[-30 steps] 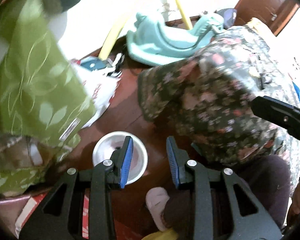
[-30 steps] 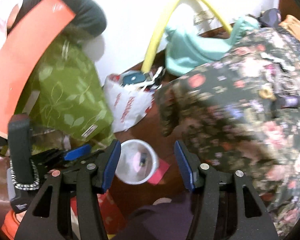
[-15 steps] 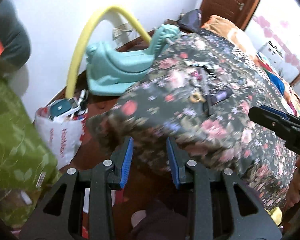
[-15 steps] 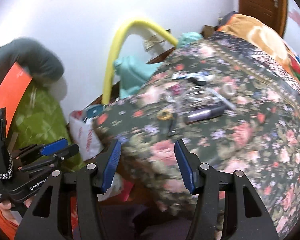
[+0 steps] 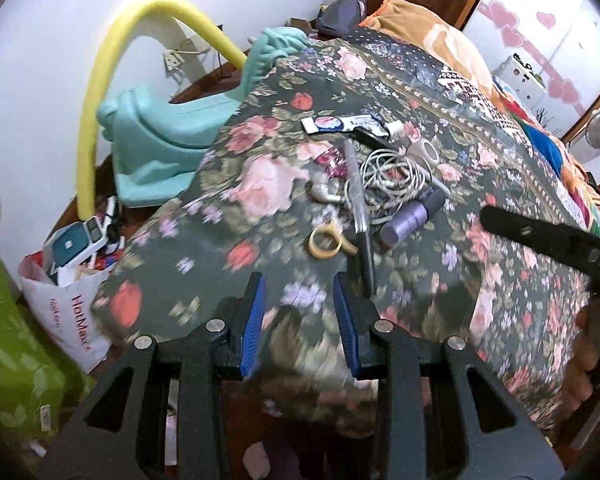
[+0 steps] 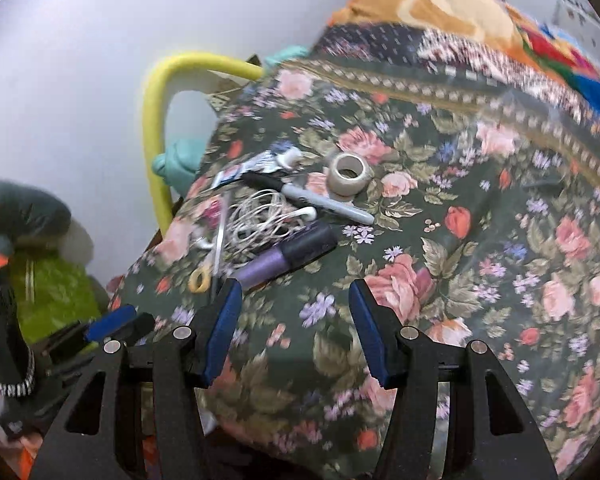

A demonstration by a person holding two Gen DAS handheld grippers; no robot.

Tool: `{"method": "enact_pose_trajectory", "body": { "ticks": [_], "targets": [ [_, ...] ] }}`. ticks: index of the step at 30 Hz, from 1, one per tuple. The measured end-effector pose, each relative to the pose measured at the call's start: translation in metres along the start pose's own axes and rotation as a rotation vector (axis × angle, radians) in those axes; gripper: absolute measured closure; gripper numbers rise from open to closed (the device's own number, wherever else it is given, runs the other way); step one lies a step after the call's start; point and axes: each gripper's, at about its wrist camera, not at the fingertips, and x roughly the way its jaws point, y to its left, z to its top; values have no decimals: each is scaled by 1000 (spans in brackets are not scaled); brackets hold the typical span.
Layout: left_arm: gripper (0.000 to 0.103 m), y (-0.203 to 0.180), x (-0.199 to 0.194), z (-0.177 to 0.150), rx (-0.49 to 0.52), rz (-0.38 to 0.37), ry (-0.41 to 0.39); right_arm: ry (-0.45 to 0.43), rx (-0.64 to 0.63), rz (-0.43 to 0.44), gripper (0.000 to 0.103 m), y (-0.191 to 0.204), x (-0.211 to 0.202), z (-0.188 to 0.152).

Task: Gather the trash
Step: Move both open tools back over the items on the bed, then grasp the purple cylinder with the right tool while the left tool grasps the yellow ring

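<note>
A cluster of small items lies on a dark floral bedspread (image 5: pixel 420 92) (image 6: pixel 480 240): a purple tube (image 5: pixel 412 216) (image 6: pixel 284 256), tangled white earphones (image 5: pixel 392 176) (image 6: pixel 260 220), a yellow-handled pair of scissors (image 5: pixel 332 240) (image 6: pixel 204 276), a tape roll (image 5: pixel 428 152) (image 6: pixel 348 174), a grey pen (image 6: pixel 324 204) and a flattened white and blue tube (image 5: pixel 344 124) (image 6: pixel 252 168). My left gripper (image 5: pixel 300 320) hovers open over the cloth just short of the scissors, nothing between its fingers. My right gripper (image 6: pixel 296 328) is open too, right of the purple tube.
A white plastic bag (image 5: pixel 68 300) stuffed with items sits on the floor at left, beside green fabric (image 5: pixel 8 352). A teal plastic rocker (image 5: pixel 160 140) and a yellow foam arch (image 5: pixel 100 92) stand against the wall. Pillows and blankets (image 5: pixel 440 40) lie further up the bed.
Both views have swung from the floor, with its white bowl and bag, up and right onto the bed. The cluster of items now lies right ahead of both grippers.
</note>
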Motion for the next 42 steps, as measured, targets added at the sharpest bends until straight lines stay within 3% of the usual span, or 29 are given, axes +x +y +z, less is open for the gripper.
{"method": "enact_pose_trajectory", "body": {
  "ticks": [5, 11, 15, 17, 19, 23, 29, 33, 42],
  "targets": [
    [69, -2, 21, 14, -6, -19, 10, 65, 83, 69, 51, 2, 39, 9],
    [69, 0, 41, 15, -18, -42, 39, 58, 125, 38, 51, 7, 60, 9],
    [69, -1, 42, 16, -21, -47, 23, 45, 64, -11, 54, 13, 61, 9],
    [69, -4, 44, 17, -13, -46, 16, 47, 20, -29, 67, 16, 61, 9],
    [70, -7, 45, 17, -2, -39, 10, 55, 11, -12, 68, 14, 60, 8],
    [83, -7, 47, 18, -12, -65, 13, 55, -37, -28, 74, 13, 52, 6],
    [82, -8, 44, 18, -4, -85, 43, 63, -121, -60, 81, 6, 35, -2],
    [68, -15, 43, 14, 32, -50, 60, 75, -144, -53, 81, 2, 33, -4],
    [68, -26, 51, 15, 156, 54, 14, 86, -127, -47, 79, 7, 46, -3]
  ]
}}
